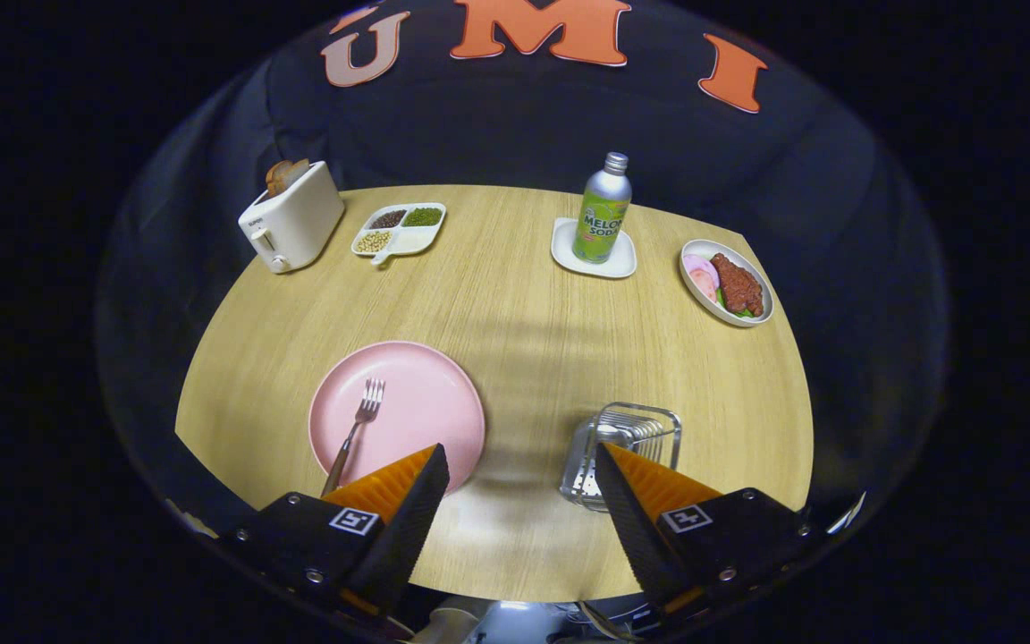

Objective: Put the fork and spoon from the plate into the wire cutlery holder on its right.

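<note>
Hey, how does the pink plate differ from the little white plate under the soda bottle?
The pink plate is round; the white plate is squarish. The pink plate carries a fork lying flat and sits just ahead of the fingers of the open gripper; the white plate bears an upright soda bottle and sits far beyond them. The pink plate looks larger. Both rest flat on the wooden table.

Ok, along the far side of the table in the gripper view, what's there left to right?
toaster → divided snack tray → soda bottle on its square coaster → oval dish of meat. The open fingers hold nothing.
</note>
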Tool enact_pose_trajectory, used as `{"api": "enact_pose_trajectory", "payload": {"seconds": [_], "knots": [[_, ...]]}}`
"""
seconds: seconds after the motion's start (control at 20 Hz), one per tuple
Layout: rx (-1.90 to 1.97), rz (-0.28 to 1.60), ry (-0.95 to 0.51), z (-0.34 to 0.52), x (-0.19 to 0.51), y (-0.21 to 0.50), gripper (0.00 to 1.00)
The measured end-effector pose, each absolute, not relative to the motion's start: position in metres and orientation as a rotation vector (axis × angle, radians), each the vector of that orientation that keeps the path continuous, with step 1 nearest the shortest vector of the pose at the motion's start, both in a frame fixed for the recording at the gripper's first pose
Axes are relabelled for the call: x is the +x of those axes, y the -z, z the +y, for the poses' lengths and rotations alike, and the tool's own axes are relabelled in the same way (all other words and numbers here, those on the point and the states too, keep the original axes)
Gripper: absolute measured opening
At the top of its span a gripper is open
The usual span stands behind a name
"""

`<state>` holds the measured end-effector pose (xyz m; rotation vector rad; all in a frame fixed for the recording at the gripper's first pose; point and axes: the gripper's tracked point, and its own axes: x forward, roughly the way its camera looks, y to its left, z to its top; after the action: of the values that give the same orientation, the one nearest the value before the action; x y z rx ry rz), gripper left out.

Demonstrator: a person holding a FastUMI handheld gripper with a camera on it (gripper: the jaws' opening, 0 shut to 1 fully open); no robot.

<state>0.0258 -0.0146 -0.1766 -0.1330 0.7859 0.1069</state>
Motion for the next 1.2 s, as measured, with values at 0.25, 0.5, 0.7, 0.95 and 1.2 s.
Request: {"api": "enact_pose_trajectory", "payload": {"seconds": [0.25,0.5,0.7,0.95,1.2], "knots": [[-0.06,0.719,-0.115,0.037,0.021,0.202,0.99],[-0.011,0.65,-0.09,0.069,0.023,0.213,0.99],[-0.065,0.59,-0.087,0.082,0.024,0.218,0.99],[-0.065,0.619,-0.096,0.1,0.02,0.244,0.99],[-0.079,0.674,-0.112,0.116,0.02,0.273,0.98]]}}
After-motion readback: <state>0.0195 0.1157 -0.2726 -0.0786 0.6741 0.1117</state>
